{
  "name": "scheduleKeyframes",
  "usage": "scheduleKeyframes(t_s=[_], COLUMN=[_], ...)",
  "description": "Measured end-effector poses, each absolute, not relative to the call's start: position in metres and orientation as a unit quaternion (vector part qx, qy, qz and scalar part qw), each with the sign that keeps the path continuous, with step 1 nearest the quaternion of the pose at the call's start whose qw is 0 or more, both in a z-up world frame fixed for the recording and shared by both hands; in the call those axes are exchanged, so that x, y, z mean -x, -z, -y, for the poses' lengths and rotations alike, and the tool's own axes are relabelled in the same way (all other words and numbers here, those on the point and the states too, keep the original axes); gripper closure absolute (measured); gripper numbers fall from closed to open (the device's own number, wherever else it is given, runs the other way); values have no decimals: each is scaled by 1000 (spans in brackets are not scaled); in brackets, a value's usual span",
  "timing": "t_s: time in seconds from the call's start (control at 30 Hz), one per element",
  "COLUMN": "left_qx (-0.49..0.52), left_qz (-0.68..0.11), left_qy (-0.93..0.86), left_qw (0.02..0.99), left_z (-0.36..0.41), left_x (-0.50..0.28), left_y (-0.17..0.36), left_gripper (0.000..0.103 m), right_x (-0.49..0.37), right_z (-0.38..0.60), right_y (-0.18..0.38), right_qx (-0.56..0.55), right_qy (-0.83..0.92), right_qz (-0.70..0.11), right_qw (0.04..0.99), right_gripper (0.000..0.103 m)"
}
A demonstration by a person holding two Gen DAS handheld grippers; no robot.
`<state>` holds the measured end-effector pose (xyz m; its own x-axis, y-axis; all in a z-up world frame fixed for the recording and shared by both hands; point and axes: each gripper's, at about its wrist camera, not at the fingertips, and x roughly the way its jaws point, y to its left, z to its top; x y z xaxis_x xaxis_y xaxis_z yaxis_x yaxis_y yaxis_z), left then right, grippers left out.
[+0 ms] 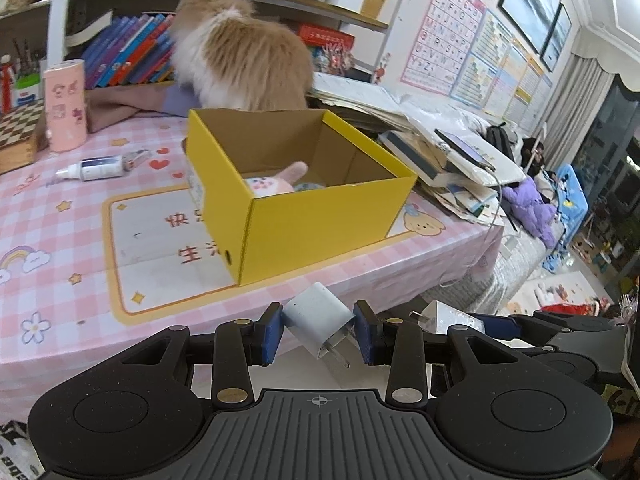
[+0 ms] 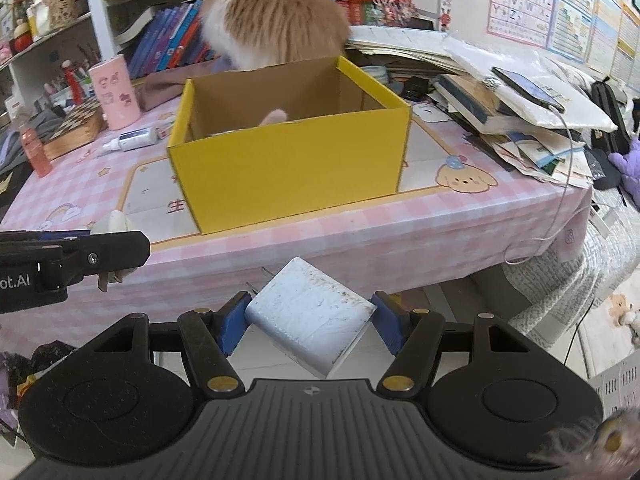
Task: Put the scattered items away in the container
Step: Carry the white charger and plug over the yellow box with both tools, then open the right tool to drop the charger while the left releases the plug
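Two tools each pinch a charger; box point(image 1: 320, 220) wall hides most of a plush point(image 1: 276, 182).

box point(image 2: 288, 168) on table point(image 2: 360, 240) | cat point(image 2: 272, 20) behind box | bottle point(image 2: 132, 140) left

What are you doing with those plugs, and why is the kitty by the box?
A person is tidying up. The left gripper holds a small white charger, the right gripper a bigger white charger, both near the table's edge. The yellow box already holds a plush toy. A fluffy cat sits behind it.
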<state>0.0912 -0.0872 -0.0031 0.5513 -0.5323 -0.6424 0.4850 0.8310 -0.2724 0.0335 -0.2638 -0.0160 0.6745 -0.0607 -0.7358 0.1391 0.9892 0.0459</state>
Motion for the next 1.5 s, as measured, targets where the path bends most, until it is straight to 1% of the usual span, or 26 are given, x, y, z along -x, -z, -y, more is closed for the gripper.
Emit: scheduleKeyframes(t_s=[0.4,0.73,0.87,1.17,1.5], left_qx=[21,31,34,17,-17], left_qz=[-359,-323,-311,-308,-341], left_qy=[298,282,268,231,195], left_qw=[884,903,911,923,920], left_z=[106,116,125,146,173], left_x=[-112,-152,-174,-223,-278], left_y=[-3,-29,-36,-40,-19], left_gripper=[66,66,66,66,66], right_x=[-60,-110,-137,-199,-270], right_z=[284,294,299,318,316], right_y=[12,-33,-41,-40,-9], right_qx=[-56,-27,-18,0,58], right_qy=[54,14,-5,-49,-110], right_qz=[-383,-314,-301,-313,-348], right_qw=[920,949,953,949,929], right_gripper=[39,39,39,39,39])
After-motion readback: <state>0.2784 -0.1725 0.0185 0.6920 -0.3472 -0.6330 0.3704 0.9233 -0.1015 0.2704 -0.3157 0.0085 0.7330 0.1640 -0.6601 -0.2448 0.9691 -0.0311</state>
